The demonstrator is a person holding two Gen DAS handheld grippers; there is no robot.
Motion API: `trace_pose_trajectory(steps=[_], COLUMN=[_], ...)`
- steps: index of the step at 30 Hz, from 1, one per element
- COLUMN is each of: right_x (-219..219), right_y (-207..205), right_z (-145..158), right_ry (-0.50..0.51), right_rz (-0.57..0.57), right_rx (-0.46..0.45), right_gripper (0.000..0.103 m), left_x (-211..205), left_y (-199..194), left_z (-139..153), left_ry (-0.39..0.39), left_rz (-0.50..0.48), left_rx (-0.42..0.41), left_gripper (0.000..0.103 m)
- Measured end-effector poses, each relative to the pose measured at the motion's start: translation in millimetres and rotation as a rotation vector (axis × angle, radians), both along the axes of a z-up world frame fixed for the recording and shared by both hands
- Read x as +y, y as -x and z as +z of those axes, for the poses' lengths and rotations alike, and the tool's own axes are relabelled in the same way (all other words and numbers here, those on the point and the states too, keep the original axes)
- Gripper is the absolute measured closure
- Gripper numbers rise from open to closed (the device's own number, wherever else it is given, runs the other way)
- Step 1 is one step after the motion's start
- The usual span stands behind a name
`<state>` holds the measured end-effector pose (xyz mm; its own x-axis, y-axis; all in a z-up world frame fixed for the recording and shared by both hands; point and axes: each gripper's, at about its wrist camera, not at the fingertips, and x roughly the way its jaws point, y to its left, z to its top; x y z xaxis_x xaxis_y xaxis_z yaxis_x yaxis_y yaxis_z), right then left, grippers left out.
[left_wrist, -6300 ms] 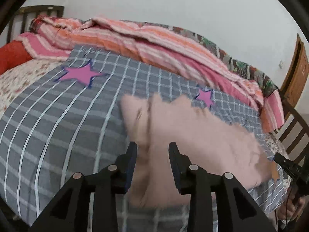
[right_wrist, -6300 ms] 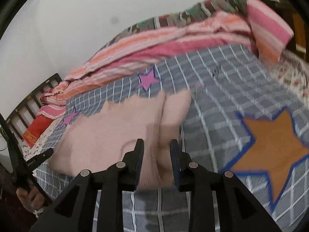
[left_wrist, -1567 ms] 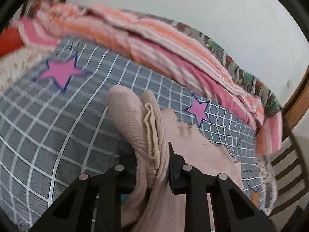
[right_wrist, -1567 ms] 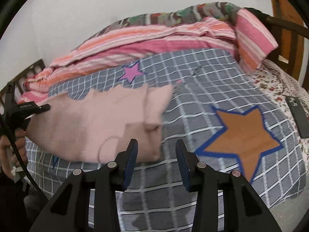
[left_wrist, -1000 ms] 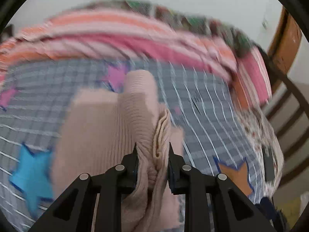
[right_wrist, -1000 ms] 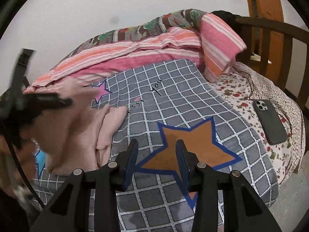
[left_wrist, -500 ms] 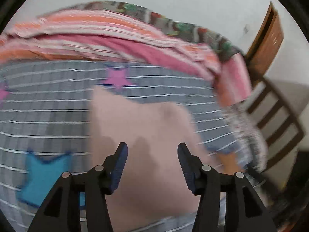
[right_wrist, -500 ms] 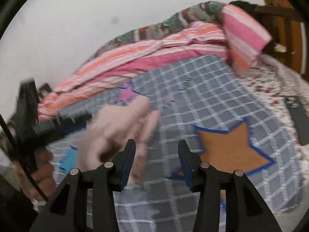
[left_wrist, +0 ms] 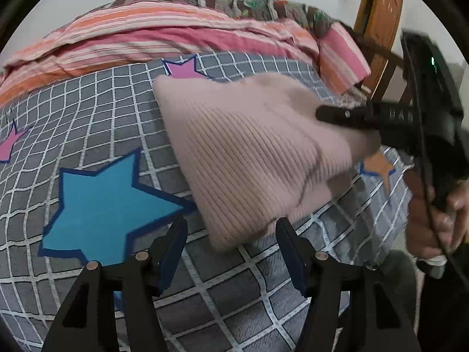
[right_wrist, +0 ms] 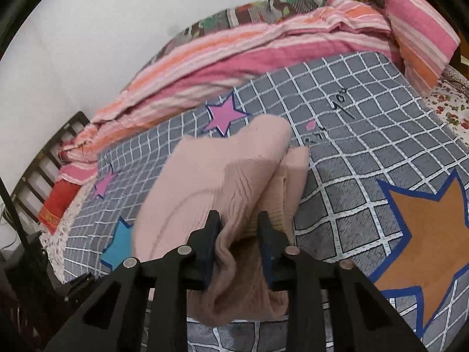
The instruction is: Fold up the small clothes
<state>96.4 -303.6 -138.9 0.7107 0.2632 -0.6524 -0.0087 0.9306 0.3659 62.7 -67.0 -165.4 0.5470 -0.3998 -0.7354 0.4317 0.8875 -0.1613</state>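
A pink ribbed knit garment (left_wrist: 252,152) lies folded on the grey checked bedspread (left_wrist: 88,108). My left gripper (left_wrist: 231,243) is open and empty just in front of its near edge. In the right wrist view the garment (right_wrist: 211,182) bunches up between the fingers of my right gripper (right_wrist: 239,240), which is closed on its near edge. The right gripper also shows in the left wrist view (left_wrist: 348,117), at the garment's right side.
Striped pink and orange blankets (left_wrist: 164,38) are piled along the far side of the bed. A blue star (left_wrist: 108,202) and an orange star (right_wrist: 433,228) are printed on the bedspread. A wooden chair (left_wrist: 378,14) stands at the right.
My left gripper has let go of the garment after carrying one half over the other, and has drawn back. My right gripper has moved in and closed on the folded garment's edge.
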Motion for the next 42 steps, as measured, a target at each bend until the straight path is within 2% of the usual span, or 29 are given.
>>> trace_pose_trajectory(steps=[3, 5, 6, 9, 12, 14, 18, 22, 24, 28, 31, 38, 42], right_x=[-1.7, -4.3, -6.8, -13.1, -10.6, -7.5, -5.2, -7.6, -12.1, -14.8, -13.6, -16.7, -17.4], right_y=[-1.7, -0.1, 4.1, 19.4, 11.9, 14.1, 16.4, 17.1, 13.6, -4.2, -18.2, -47.2, -56.0], right_z=[-4.4, -4.1, -0.4, 5.5, -22.9, -25.2, -13.3, -4.6, 1.4, 9.2, 10.4, -1.7, -6.9], right_ry=[0.003, -0.002, -0.006, 0.021, 0.043, 0.064, 0.096, 0.112, 0.087, 0.094, 0.099, 0.073, 0.082], right_rz=[0.011, 0.021, 0.020, 0.014, 0.013, 0.009, 0.020, 0.025, 0.019, -0.002, -0.012, -0.045, -0.043], right_rx=[0.011, 0.003, -0.020, -0.081, 0.016, 0.003, -0.020, -0.038, -0.058, -0.063, -0.053, -0.006, 0.005], right_gripper=[0.087, 0.092, 0.093, 0.094, 0.094, 0.093, 0.090, 0.090, 0.085, 0.079, 0.070, 0.070, 0.083], left_x=[-16.7, -16.1, -10.3, 19.5, 31.4, 33.9, 40.6, 52.6, 53.6, 52.1, 47.2, 30.9, 26.5], left_y=[-1.9, 0.0, 0.3, -1.2, -6.8, -5.3, -1.1, 9.5, 6.2, -15.7, -37.3, -91.3, -109.0], left_z=[-2.9, -0.6, 1.8, 3.2, -3.0, -3.1, 1.4, 17.2, 26.0, 43.1, 51.9, 48.5, 38.1], left_ry=[-0.049, -0.063, -0.052, 0.085, 0.157, 0.173, 0.143, 0.108, 0.076, 0.061, 0.065, 0.083, 0.096], left_rz=[-0.005, 0.013, 0.022, 0.046, 0.063, 0.070, 0.074, 0.123, 0.137, 0.156, 0.161, 0.182, 0.191], left_rx=[-0.033, -0.070, -0.077, -0.047, 0.014, 0.026, 0.071, 0.016, -0.011, -0.048, -0.063, -0.031, 0.002], left_gripper=[0.044, 0.077, 0.078, 0.088, 0.088, 0.085, 0.079, 0.069, 0.066, 0.064, 0.062, 0.061, 0.061])
